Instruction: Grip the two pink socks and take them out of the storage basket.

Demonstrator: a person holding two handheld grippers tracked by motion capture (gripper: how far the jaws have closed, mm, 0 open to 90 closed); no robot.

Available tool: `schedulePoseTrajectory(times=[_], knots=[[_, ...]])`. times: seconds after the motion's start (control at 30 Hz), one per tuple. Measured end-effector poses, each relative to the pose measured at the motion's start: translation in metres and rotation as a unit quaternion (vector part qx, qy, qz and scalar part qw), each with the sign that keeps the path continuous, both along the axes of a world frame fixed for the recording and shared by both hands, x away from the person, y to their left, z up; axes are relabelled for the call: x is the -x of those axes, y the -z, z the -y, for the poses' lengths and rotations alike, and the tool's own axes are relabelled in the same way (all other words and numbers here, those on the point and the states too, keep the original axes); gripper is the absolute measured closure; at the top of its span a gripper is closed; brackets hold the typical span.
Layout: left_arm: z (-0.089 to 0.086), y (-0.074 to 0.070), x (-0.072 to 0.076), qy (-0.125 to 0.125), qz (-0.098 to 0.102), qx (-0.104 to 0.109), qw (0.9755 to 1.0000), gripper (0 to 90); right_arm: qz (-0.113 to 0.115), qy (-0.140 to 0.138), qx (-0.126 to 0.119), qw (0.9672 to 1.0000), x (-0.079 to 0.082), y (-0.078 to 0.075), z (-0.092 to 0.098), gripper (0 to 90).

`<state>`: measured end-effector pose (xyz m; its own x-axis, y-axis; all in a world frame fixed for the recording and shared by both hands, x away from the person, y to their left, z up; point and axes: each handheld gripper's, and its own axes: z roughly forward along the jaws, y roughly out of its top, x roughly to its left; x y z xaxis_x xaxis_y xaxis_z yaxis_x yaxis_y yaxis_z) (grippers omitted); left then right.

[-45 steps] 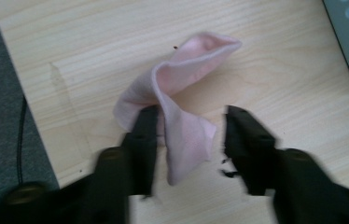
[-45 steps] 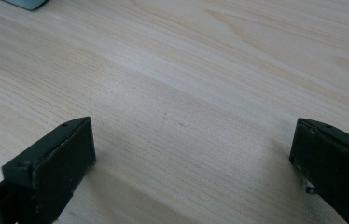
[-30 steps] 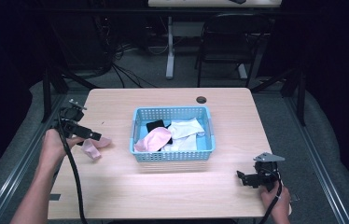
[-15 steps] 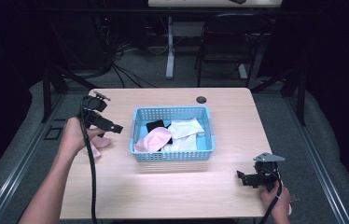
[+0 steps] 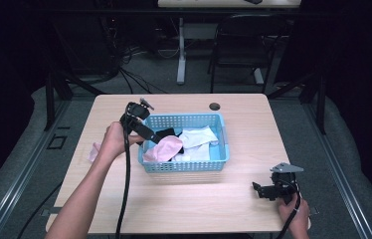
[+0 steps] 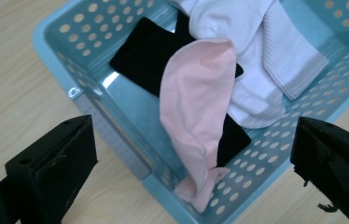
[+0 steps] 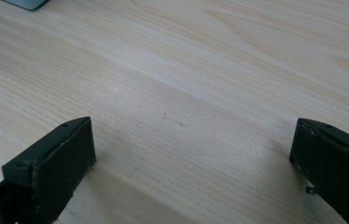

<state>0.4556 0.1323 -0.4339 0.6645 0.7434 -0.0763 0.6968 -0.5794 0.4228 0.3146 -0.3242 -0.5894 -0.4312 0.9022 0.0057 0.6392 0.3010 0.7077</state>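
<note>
A light blue perforated basket (image 5: 184, 167) stands mid-table, holding a pink sock (image 5: 166, 148), a black sock (image 5: 168, 133) and white socks (image 5: 197, 139). My left gripper (image 5: 146, 132) hovers open over the basket's left rim. In the left gripper view its wide-apart jaws (image 6: 193, 140) frame the pink sock (image 6: 196, 107), which lies across the black sock (image 6: 147, 56) beside the white socks (image 6: 261, 51) inside the basket (image 6: 51, 51). Another pink sock (image 5: 93, 152) lies on the table to the left. My right gripper (image 5: 261, 190) rests open and empty near the front right.
The wooden table (image 5: 214, 204) has a small dark round hole (image 5: 215, 106) near its far edge. In the right gripper view, bare wood (image 7: 186, 84) lies between the jaws (image 7: 191, 140), with a basket corner (image 7: 25, 3) at top left. A chair and cables stand beyond.
My left gripper has swung right from the table's left side to the basket's left rim, leaving the loose pink sock behind. The right gripper has not moved.
</note>
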Motion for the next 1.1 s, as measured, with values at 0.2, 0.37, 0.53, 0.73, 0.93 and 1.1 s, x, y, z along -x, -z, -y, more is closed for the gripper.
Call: schedulePoseTrajectory(times=[0.2, 0.37, 0.53, 0.73, 0.93, 1.1], knots=[[0.016, 0.019, -0.008, 0.014, -0.01, -0.012, 0.9998, 2.6, 0.0, 0.0, -0.001, 1.0, 0.0, 0.0, 0.0, 0.0], [0.027, 0.035, -0.014, 0.023, -0.025, -0.018, 0.9993, 6.7, 0.0, 0.0, 0.0, 1.0, 0.0, 0.0, 0.0, 0.0], [0.03, 0.048, -0.019, 0.025, -0.042, -0.026, 0.9985, 12.2, 0.0, 0.0, -0.001, 1.0, 0.0, 0.0, 0.0, 0.0], [0.032, 0.058, -0.025, 0.019, -0.06, -0.029, 0.9976, 18.8, 0.0, 0.0, -0.001, 1.0, 0.0, 0.0, 0.0, 0.0], [0.034, 0.067, -0.031, 0.008, -0.072, -0.049, 0.9962, 28.3, 0.0, 0.0, 0.0, 1.0, 0.0, 0.0, 0.0, 0.0], [0.034, 0.071, -0.034, 0.004, -0.072, -0.063, 0.9954, 35.8, 0.0, 0.0, 0.0, 1.0, 0.0, 0.0, 0.0, 0.0]])
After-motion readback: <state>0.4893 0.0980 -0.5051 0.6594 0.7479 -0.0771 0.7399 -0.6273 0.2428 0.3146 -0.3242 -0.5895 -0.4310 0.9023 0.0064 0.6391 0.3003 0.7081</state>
